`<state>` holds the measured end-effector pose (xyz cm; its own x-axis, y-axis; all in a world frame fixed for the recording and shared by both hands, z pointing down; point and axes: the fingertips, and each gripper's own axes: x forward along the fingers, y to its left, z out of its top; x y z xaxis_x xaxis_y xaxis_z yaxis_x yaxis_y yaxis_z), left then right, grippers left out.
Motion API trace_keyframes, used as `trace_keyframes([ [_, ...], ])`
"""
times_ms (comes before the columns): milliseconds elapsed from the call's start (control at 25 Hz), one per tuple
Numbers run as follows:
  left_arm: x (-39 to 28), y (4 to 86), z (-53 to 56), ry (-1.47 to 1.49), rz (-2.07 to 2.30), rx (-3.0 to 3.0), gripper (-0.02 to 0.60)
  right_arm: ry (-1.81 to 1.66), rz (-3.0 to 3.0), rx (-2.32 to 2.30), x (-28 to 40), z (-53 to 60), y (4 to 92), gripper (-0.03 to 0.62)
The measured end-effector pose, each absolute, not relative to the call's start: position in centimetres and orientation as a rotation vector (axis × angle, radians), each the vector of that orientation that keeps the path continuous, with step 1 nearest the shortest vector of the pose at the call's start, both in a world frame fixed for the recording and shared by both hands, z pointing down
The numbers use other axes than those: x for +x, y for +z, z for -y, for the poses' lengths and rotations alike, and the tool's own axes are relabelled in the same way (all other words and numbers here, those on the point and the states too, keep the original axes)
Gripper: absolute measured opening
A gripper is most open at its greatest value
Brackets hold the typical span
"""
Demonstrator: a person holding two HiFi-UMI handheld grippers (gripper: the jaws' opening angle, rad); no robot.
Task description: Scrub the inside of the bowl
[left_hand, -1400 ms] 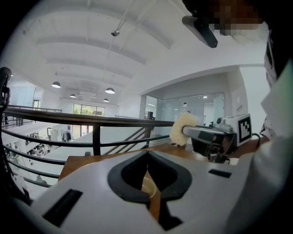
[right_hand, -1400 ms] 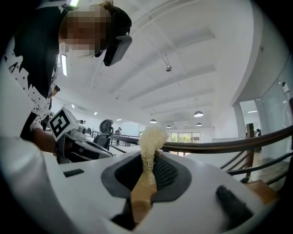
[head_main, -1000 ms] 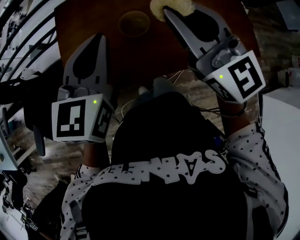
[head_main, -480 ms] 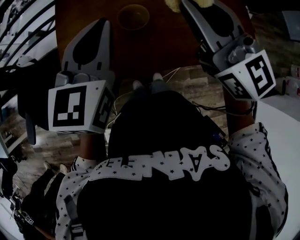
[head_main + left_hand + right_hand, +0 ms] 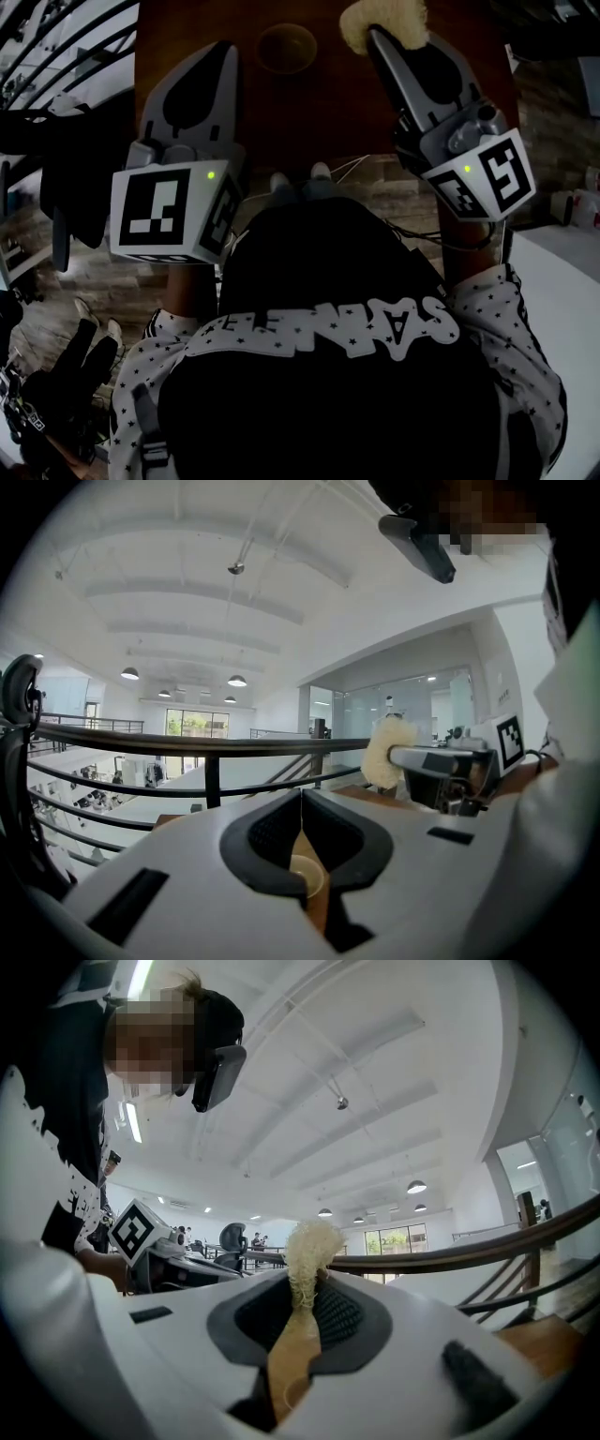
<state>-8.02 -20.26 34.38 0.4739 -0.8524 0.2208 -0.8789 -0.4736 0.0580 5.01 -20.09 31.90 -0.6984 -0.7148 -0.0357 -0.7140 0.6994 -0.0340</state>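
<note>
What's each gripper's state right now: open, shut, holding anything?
Left gripper: shut, holding nothing.
Right gripper: shut on the pale fibrous scrubber.

- left gripper [image 5: 223, 49]: grey plastic shell, matt and smooth; inner pads [image 5: 272, 834] black, finely ribbed, rubbery look
- right gripper [image 5: 377, 36]: same matt grey plastic; marker cube faces flat, dull print
- scrubber [image 5: 384, 21], 1 o'clock in head view: pale yellow, fibrous, rough, fuzzy at the edges
- bowl [image 5: 286, 47], 12 o'clock: pale, smooth, faint sheen; plastic or paper, cannot tell
- table [image 5: 309, 122]: dark brown wood, smooth, low gloss
- sleeve [image 5: 525, 319], 4 o'clock: soft printed cloth, matt
- railing [image 5: 206, 747]: dark, smooth, satin; looks like metal
</note>
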Motion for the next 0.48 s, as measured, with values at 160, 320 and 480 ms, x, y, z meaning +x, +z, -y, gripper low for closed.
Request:
trace_keyframes([
  [160, -8.51, 34.15, 19.83, 0.248, 1.553, 2.535, 0.015, -0.031, -2.860, -1.173, 4.65, 19.82, 32.05, 0.061],
  [320, -8.05, 33.69, 19.83, 0.259, 1.590, 2.522, 0.015, -0.023, -2.858, -1.139, 5.23, 20.06, 31.61, 0.061],
  [480, -8.02, 33.59, 19.66, 0.277, 1.625, 2.511, 0.015, -0.023, -2.858, -1.105, 5.35, 20.12, 31.78, 0.061],
])
